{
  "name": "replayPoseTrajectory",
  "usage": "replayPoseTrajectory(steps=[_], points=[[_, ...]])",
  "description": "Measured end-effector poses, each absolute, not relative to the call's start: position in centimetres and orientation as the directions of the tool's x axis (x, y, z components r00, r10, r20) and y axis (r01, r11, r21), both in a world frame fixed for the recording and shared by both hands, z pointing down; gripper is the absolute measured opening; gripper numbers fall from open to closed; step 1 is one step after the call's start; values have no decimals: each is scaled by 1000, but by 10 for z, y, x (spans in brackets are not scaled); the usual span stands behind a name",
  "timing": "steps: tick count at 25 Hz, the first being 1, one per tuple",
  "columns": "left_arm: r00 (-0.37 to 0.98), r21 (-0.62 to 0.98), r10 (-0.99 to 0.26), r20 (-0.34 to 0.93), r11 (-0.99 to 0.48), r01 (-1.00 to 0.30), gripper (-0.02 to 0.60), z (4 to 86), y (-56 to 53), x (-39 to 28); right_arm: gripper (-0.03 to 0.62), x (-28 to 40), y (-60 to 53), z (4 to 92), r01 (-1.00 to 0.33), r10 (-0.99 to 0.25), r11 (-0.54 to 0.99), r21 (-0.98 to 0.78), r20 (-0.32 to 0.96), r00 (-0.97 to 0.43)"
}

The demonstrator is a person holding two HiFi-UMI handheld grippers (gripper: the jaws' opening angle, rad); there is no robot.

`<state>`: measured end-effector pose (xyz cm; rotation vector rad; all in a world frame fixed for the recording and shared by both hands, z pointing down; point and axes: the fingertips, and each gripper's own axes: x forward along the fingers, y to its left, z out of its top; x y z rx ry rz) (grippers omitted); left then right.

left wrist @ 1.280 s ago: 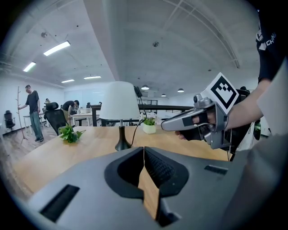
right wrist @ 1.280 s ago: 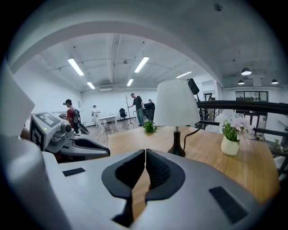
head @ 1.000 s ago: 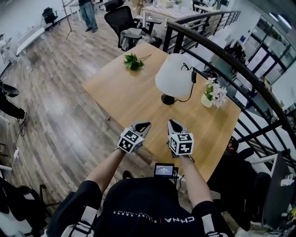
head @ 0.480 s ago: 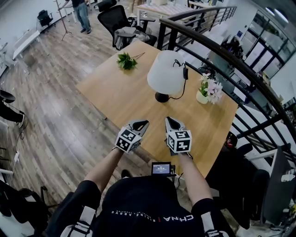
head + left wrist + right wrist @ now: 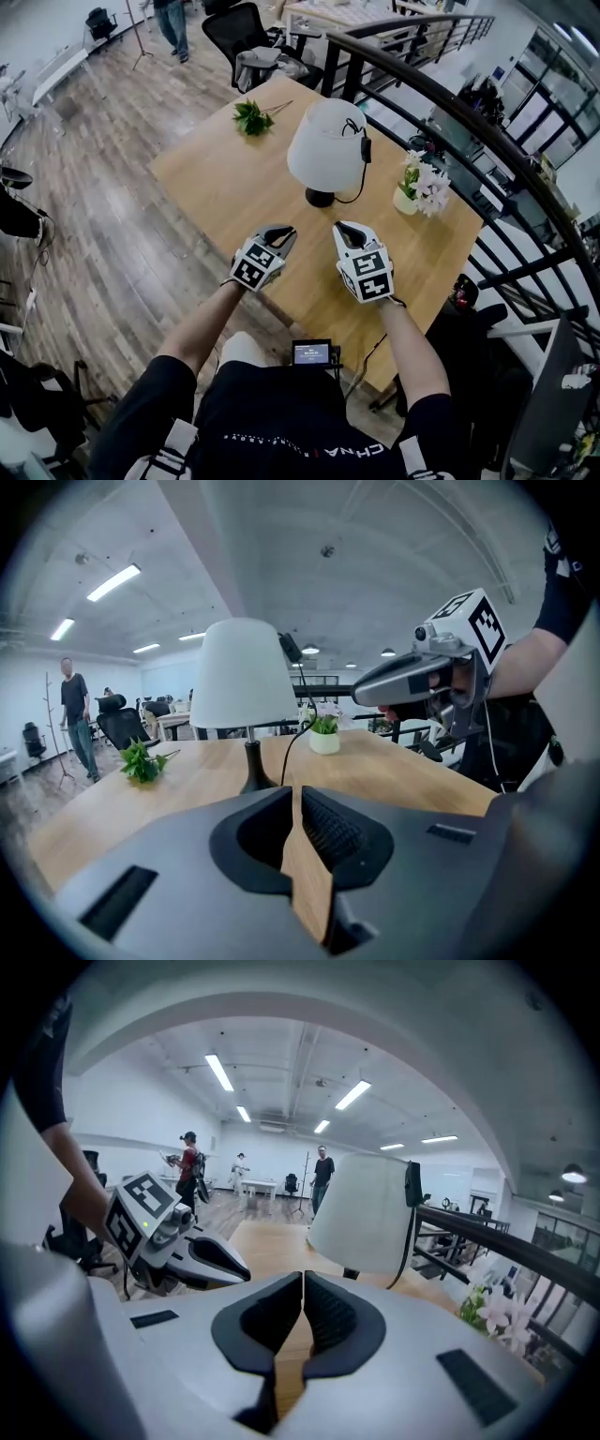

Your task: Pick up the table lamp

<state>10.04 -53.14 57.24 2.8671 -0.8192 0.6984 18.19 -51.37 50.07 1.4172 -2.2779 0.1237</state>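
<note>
The table lamp [image 5: 325, 145] has a white shade, a dark stem and round base [image 5: 320, 198], and a black cord with a switch hanging down its right side. It stands upright on the wooden table [image 5: 216, 183]. In the left gripper view the table lamp [image 5: 242, 674] rises ahead, slightly left; in the right gripper view its shade [image 5: 366, 1213] is close, ahead and right. My left gripper [image 5: 280, 232] and right gripper [image 5: 344, 228] hover side by side over the table's near part, short of the lamp. Both are shut with nothing between the jaws.
A small white pot of pale flowers [image 5: 418, 185] stands right of the lamp. A green sprig [image 5: 251, 117] lies at the table's far left. A dark railing [image 5: 450, 112] curves behind the table. Office chairs [image 5: 239, 33] and standing people [image 5: 322, 1172] are farther off.
Both grippers have moved forward over the table toward the lamp, and the right one has rolled. The lamp has stayed where it stands.
</note>
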Motion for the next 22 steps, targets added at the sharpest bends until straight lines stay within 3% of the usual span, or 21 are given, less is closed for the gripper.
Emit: replayPoseTrajectory(steps=[2,4,9,22], points=[[746,-38,-509,429,-836,-548,27,573,-548,111,32,186,-531,488,-856,-832,483,183,402,-384],[749,-2,-523,407,-821,-571,119,578,-565,124,32,186,-551,476,-854,-838,486,188,378,-394],[758,34,-582,293,-786,-617,163,591,-623,160,32,186,-605,457,-861,-862,470,193,308,-402],[731,34,-680,-47,-733,-680,181,584,-726,208,32,181,-651,471,-863,-876,467,194,237,-421]])
